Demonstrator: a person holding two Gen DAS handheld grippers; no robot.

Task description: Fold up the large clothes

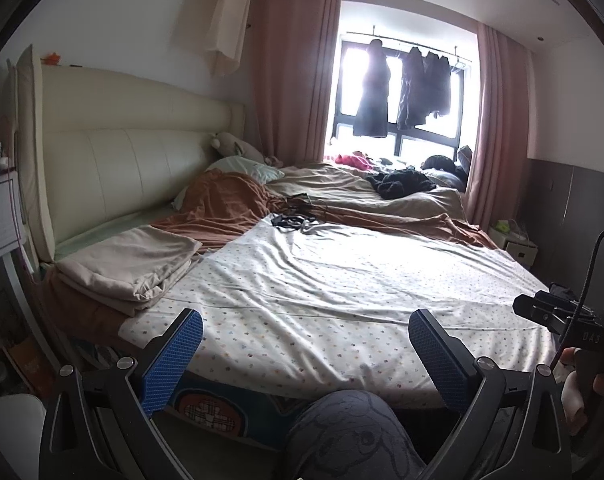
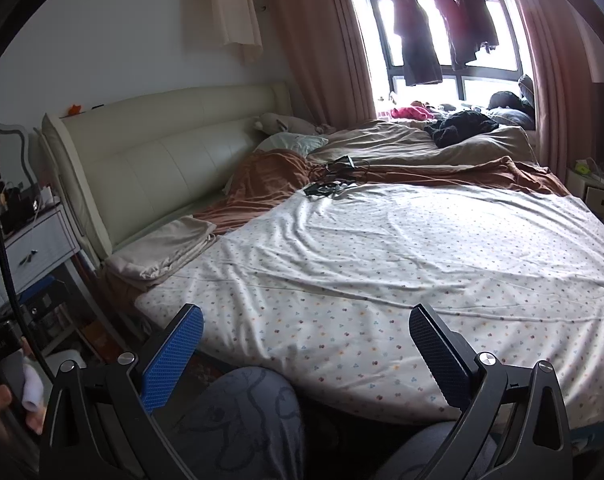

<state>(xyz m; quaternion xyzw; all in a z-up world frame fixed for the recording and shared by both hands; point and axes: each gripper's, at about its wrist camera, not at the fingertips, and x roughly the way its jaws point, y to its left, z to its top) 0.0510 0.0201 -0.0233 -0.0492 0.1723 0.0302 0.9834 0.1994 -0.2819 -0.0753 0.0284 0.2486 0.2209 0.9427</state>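
White spotted sheet (image 1: 342, 280) is lying spread flat across the bed (image 1: 141, 128), reaching its near edge. Both the left hand-held gripper (image 1: 306, 356) and right hand-held gripper (image 2: 306, 352) are hovering wide apart, holding nothing, above that edge.

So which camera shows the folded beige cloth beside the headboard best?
The left wrist view: the folded beige cloth looks larger there, with its stacked layers distinct. The right wrist view shows the same cloth smaller and flatter, at the mattress corner.
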